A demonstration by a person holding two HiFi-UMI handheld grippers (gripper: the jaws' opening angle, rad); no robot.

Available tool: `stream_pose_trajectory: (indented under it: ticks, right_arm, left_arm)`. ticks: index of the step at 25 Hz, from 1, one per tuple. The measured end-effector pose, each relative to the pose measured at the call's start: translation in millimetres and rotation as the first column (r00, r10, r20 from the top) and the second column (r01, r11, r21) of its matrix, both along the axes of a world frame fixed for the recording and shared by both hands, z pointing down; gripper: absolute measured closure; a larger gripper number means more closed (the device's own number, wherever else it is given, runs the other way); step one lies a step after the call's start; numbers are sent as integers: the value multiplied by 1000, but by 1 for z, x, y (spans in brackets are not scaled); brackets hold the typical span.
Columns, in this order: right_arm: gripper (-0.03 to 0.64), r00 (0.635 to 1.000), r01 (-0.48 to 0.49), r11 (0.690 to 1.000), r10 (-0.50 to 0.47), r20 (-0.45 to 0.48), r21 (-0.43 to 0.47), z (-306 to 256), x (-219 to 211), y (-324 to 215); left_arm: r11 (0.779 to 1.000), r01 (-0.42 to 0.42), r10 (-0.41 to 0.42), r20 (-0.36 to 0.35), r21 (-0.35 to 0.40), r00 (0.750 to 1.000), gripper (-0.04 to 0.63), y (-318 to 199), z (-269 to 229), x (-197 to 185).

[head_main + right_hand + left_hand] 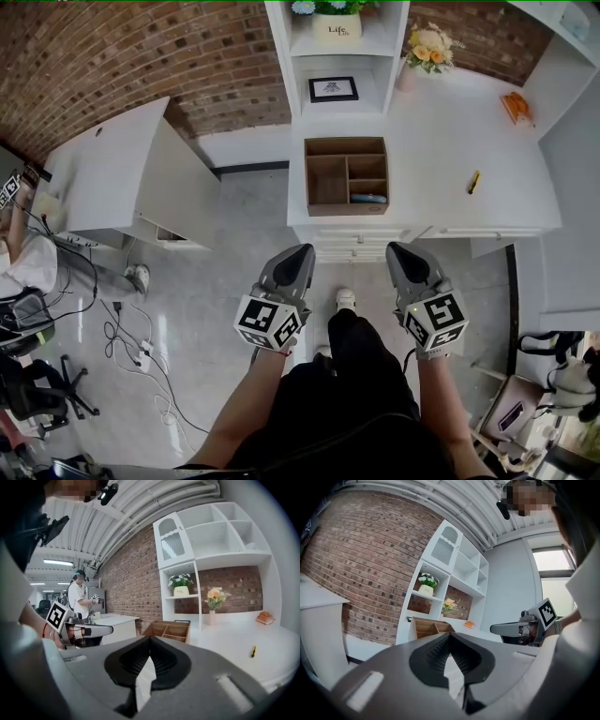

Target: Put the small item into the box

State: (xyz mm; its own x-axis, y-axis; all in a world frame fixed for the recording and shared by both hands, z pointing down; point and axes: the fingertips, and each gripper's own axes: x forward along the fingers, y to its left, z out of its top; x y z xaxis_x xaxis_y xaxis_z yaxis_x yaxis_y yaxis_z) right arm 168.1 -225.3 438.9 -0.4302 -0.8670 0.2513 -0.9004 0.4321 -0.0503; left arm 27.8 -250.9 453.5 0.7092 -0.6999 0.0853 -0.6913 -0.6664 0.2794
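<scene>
A wooden box [345, 175] with several compartments stands on the white desk [441, 141], near its front edge. It also shows in the left gripper view [431, 627] and the right gripper view [168, 630]. A small yellow item [474, 182] lies on the desk to the box's right, and is seen as well in the right gripper view [253, 651]. A blue object [368, 198] lies in the box's front right compartment. My left gripper [302, 251] [450, 635] and right gripper [397, 249] [150, 639] hover side by side in front of the desk, both shut and empty.
A white shelf unit behind the box holds a potted plant [336, 19] and a framed picture [333, 89]. A flower vase [427, 52] and an orange object [517, 107] sit on the desk's far side. A second white desk [103, 173] stands left; cables [131, 337] lie on the floor.
</scene>
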Motion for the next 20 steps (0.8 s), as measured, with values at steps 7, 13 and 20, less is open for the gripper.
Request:
stream_pose_trajectory:
  ticks: [7, 13, 20]
  right_arm:
    - [614, 1000, 5, 1000, -5, -3, 29, -8, -10, 25]
    - [614, 1000, 2, 999, -2, -1, 53, -17, -14, 44]
    - [614, 1000, -3, 997, 4, -3, 73, -26, -18, 66]
  left_arm:
    - [1000, 13, -13, -7, 15, 1000, 592, 22, -7, -11]
    - [1000, 0, 1, -18, 30, 1000, 592, 38, -15, -10]
    - [999, -17, 18, -25, 46, 1000, 592, 58, -22, -11]
